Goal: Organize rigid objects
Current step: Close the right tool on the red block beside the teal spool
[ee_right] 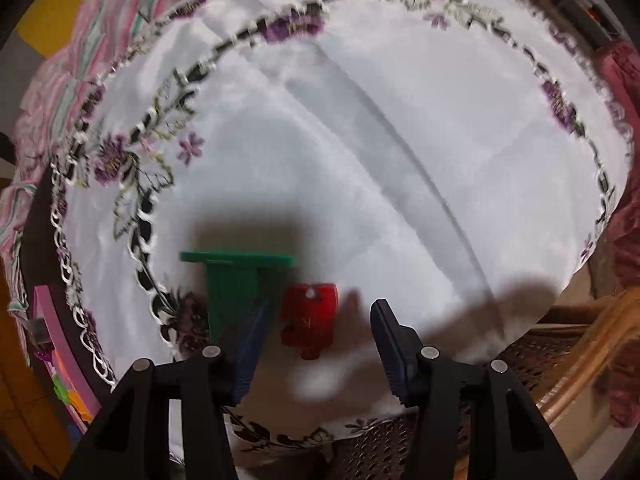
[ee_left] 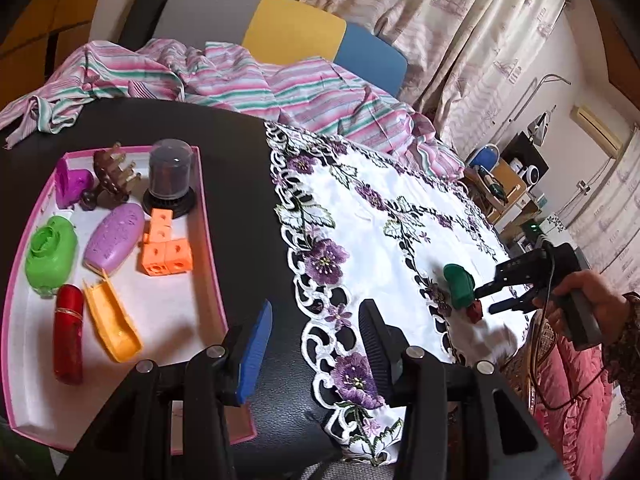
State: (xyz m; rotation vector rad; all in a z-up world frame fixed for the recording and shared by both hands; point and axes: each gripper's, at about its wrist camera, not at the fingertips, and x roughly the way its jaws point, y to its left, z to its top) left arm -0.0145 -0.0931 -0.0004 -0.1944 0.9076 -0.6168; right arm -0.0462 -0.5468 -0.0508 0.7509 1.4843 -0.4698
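Observation:
A white tray with a pink rim [ee_left: 209, 216] on the black table holds several toys: orange cubes [ee_left: 166, 250], a purple oval [ee_left: 114, 240], a green round piece [ee_left: 50, 254], a red cylinder [ee_left: 69, 332] and a yellow scoop [ee_left: 112, 326]. My left gripper [ee_left: 316, 308] hangs open and empty over the table between the tray and the embroidered cloth [ee_left: 384, 216]. On that cloth stand a green piece [ee_right: 236, 292] and a small red piece [ee_right: 308, 320]. My right gripper [ee_right: 322, 306] points down over them, open, with the red piece between its fingers and a gap beside it. The left wrist view shows this gripper [ee_left: 485, 301] held by a hand.
A striped cloth [ee_left: 240, 84] lies bunched at the table's far side before a chair back [ee_left: 292, 32]. A brown hair claw [ee_left: 112, 176] and a dark capped jar [ee_left: 170, 178] stand at the tray's far end. Pink bedding [ee_left: 576, 396] and a wicker edge [ee_right: 580, 364] lie beyond the cloth's near-right edge.

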